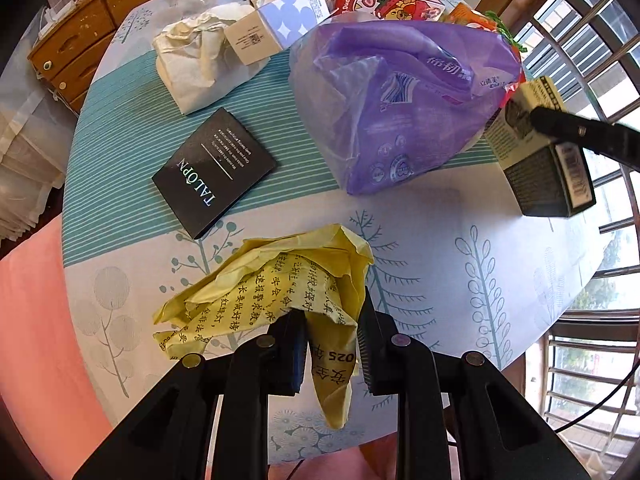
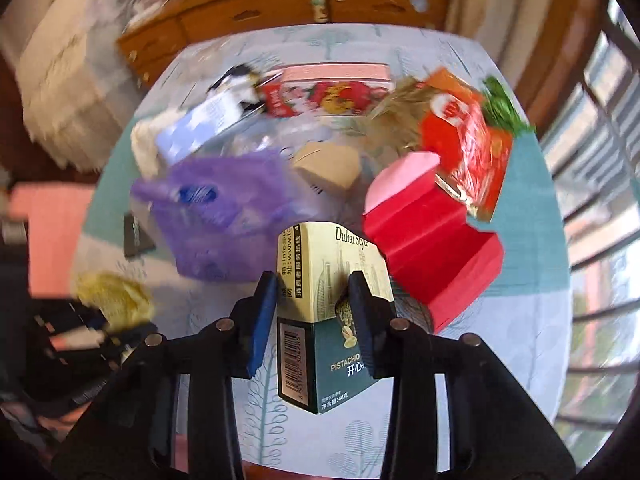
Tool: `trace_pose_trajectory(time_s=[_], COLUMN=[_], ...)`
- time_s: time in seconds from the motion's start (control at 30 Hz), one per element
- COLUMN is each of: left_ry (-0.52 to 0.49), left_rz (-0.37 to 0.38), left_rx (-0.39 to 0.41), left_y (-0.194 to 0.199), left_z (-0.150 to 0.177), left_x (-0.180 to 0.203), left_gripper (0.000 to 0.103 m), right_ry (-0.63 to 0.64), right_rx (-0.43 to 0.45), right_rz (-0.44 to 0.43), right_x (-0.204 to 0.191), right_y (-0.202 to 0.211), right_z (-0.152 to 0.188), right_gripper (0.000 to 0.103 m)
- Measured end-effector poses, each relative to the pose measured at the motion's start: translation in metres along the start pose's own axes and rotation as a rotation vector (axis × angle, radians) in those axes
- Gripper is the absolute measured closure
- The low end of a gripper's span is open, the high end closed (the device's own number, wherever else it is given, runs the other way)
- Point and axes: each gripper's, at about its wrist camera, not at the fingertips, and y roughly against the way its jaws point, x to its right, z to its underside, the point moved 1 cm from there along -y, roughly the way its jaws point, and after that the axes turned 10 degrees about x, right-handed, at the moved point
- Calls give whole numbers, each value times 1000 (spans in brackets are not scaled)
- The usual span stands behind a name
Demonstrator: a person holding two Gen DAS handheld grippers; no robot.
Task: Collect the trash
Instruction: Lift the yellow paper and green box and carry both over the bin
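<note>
Left wrist view: my left hand-held gripper (image 1: 330,344) is clamped on a crumpled yellow paper (image 1: 276,300) printed with black characters, low at 6 o'clock over the tree-patterned surface (image 1: 440,248). A black booklet (image 1: 214,172) lies at 10 o'clock, a purple plastic bag (image 1: 396,104) at 1 o'clock, and a white crumpled bag (image 1: 200,56) at 11 o'clock. Right wrist view, blurred: my right hand-held gripper (image 2: 312,308) is closed on a pistachio box (image 2: 332,312), held upright at 6 o'clock above the surface. A red folded carton (image 2: 432,240) sits just beside it at 2 o'clock.
</note>
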Motion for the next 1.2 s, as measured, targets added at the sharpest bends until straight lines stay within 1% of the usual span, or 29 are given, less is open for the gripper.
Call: trace_pose_trajectory(time_s=[0.07,0.13,0.2,0.27,0.3,0.33,0.57,0.7,0.77,0.93,1.0,1.2], left_ry=[-1,-2,-2,-3,-4,-6,-18,-17,-16,15,38,132], left_rz=[2,3,3,6,6,7,4,1,-3,-21,-29,-61], left_rx=[-4,-4,-4,-1,0,2,12,29,37,74,85,98], left_y=[8,10,10,13,13,14,24,37,45,70,78,93], left_z=[-1,-2,-4,-6,-7,-9,-10,-3,1,23,36,100], left_x=[-7,-9,-7,-6,-8,-7,2,14,21,45,55,91], left_gripper=[82,82,82,82,82,82,82,82,82,82,82,82], right_ry=[-77,-121,-98,-100,-104,-102,-78,-86,-69,-23,27,138], right_rx=[1,2,-28,-63,-73,-79,-43,-29,-22,-4,-12,-30], right_rz=[-20,-23,60,79,78,79,75,37,17,-58,-84,-163], right_x=[19,33,41,49,55,58,58,48,41,23,16,10], right_y=[0,-1,-5,-9,-11,-12,3,22,34,66,78,111], right_z=[-6,-10,-8,-1,3,8,26,36,43,65,80,131], right_gripper=[67,67,67,68,74,75,78,78,78,78,78,78])
